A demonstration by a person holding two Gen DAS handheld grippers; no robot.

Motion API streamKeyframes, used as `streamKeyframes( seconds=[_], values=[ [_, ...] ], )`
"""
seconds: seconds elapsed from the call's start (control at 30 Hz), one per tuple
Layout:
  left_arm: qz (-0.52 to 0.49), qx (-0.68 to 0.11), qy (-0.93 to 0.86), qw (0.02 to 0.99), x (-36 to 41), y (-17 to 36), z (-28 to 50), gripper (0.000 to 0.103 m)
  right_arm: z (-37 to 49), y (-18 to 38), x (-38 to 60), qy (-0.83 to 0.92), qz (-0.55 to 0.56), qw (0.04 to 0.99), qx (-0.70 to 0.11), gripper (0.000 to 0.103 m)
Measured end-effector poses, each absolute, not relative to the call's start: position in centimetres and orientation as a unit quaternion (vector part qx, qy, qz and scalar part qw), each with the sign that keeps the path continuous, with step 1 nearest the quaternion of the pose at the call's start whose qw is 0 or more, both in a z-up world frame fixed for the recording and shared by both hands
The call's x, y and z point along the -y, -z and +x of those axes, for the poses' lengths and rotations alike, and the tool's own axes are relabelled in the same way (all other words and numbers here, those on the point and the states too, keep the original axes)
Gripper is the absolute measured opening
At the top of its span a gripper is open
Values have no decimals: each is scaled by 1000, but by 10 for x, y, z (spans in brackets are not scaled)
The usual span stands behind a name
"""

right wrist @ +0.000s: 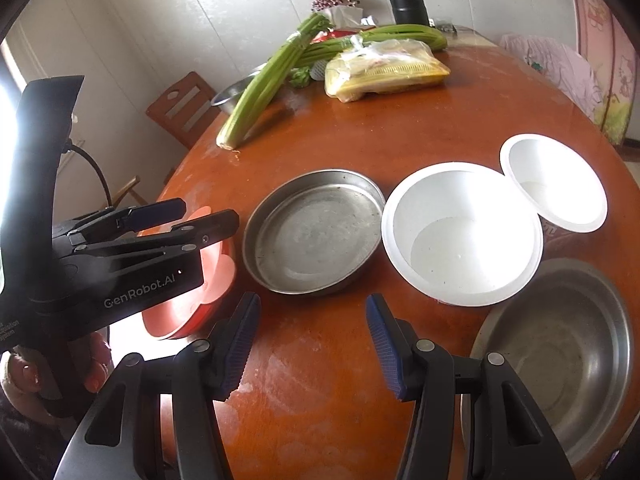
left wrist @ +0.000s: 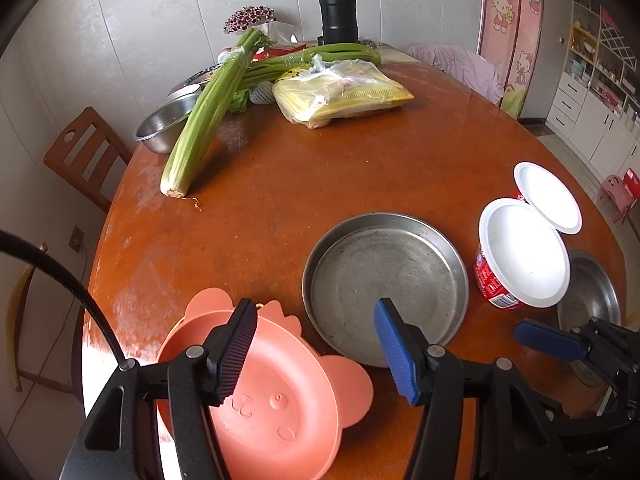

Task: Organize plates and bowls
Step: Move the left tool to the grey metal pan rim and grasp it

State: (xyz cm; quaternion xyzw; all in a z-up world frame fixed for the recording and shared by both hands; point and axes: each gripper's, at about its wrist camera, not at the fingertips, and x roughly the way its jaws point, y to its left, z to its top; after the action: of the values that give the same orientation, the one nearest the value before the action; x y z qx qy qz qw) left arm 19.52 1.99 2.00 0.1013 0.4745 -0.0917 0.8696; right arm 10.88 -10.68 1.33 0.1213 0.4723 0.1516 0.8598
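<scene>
We hover left gripper [left wrist: 316, 348] empty, jaws apart, over pink plate [left wrist: 276, 400]; right gripper [right wrist: 312, 344] empty, jaws apart; steel pan [right wrist: 316, 232] at 12 o'clock

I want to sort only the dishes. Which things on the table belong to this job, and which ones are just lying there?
For the job: pink plates, flat steel pan, white bowls, steel bowl.

Just lying about: celery, yellow bag, black flask, small steel bowl.

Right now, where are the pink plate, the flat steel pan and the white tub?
pink plate [left wrist: 276, 412], left wrist view, its embossed centre.
flat steel pan [right wrist: 316, 236], right wrist view, its flat bottom.
white tub [right wrist: 460, 240], right wrist view, its inside floor.
</scene>
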Motion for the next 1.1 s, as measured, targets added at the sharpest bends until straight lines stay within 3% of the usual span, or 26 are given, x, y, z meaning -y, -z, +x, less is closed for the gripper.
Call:
streamKeyframes(
  seconds=[0.93,1.0,1.1],
  values=[
    [109,-521,102,840,-16,32,259,61,157,27,89,-105,135,837,-520,57],
    [108,-523,103,839,-16,34,261,60,159,29,88,-102,133,837,-521,57],
    [105,-528,109,836,-16,38,262,48,162,30,87,-100,132,838,-519,57]
  ],
)
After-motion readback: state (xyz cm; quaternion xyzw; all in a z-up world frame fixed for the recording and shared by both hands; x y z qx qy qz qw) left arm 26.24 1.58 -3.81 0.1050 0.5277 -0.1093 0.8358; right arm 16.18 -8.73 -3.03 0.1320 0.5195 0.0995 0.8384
